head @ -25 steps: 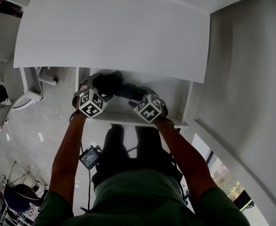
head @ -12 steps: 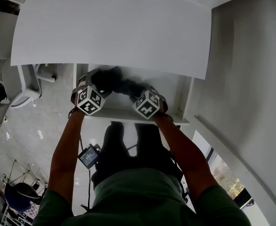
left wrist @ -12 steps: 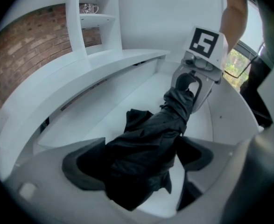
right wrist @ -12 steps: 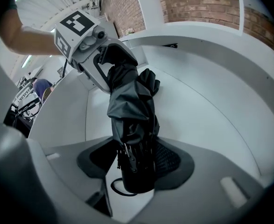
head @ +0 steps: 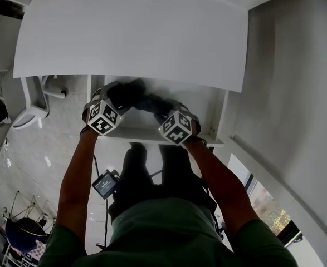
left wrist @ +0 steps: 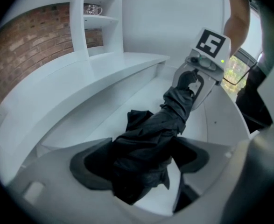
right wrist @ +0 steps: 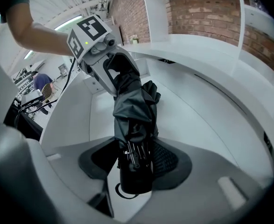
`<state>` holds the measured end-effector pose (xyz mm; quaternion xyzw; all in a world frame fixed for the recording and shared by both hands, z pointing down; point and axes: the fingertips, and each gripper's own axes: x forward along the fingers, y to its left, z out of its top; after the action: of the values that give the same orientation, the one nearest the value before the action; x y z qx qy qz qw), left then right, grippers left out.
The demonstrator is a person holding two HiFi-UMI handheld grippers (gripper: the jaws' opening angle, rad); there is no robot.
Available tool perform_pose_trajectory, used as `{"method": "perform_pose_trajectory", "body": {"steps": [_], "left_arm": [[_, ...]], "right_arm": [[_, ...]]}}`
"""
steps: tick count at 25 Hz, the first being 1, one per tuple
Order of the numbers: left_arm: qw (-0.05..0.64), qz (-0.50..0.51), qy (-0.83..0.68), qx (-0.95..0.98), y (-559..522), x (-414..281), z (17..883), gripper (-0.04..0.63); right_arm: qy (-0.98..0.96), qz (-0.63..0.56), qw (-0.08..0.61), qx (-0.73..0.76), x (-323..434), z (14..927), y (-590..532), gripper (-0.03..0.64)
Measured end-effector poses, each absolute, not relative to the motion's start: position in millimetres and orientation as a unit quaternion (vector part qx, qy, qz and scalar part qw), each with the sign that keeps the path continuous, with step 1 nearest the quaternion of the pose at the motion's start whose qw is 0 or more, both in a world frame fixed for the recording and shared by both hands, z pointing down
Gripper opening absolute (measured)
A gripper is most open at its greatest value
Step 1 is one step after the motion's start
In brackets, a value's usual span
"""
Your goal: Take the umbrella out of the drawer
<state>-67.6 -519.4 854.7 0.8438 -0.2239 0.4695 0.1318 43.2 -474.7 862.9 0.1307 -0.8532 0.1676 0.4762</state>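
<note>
Both pairs of jaws have just been closing: the right gripper [right wrist: 135, 166] clamps the folded umbrella [right wrist: 133, 107] at its stiff handle end, the left gripper [left wrist: 137, 168] squeezes soft, slippery-looking canopy; light, it lies mid-drawer [head: 218, 111], clear of the side walls

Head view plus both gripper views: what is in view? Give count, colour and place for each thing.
desk top: one, white, ahead of the person
drawer: one, white, pulled open under it
umbrella: one, black, lying in the drawer
shelves: one unit, white, beside the brick wall
glass cup: one, clear, on a shelf
left gripper: one, grey, jaws have just been closing, pressing the umbrella's fabric
right gripper: one, grey, jaws have just been closing, pressing its handle end
forearms: two, bare, reaching into the drawer
</note>
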Motion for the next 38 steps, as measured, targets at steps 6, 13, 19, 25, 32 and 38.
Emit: {"method": "perform_pose_trajectory", "body": {"steps": [6, 13, 19, 25, 32, 38], "left_arm": [[0.132, 0.461, -0.222, 0.849, -518.4, -65.0, 845.5, 0.373], [0.129, 0.453, -0.219, 0.854, -518.8, -62.2, 838.0, 0.351], [0.119, 0.451, -0.223, 0.856, -520.2, -63.7, 822.2, 0.347], [0.099, 0.448, -0.234, 0.857, -525.3, -66.2, 793.2, 0.344], [0.073, 0.450, -0.243, 0.856, -532.4, -67.3, 761.8, 0.341], [0.066, 0.455, -0.246, 0.853, -533.1, -65.5, 746.8, 0.339]], "right_arm": [[-0.866, 0.117, 0.468, 0.132, 42.9, 842.5, -476.5, 0.195], [-0.875, 0.078, 0.459, 0.130, 42.8, 826.7, -477.7, 0.183], [-0.881, 0.060, 0.451, 0.131, 40.9, 811.4, -479.3, 0.181], [-0.886, 0.039, 0.441, 0.135, 38.2, 784.8, -484.9, 0.179], [-0.892, 0.017, 0.427, 0.144, 37.0, 757.8, -491.9, 0.179], [-0.894, 0.002, 0.424, 0.143, 38.9, 742.8, -493.4, 0.179]]}}
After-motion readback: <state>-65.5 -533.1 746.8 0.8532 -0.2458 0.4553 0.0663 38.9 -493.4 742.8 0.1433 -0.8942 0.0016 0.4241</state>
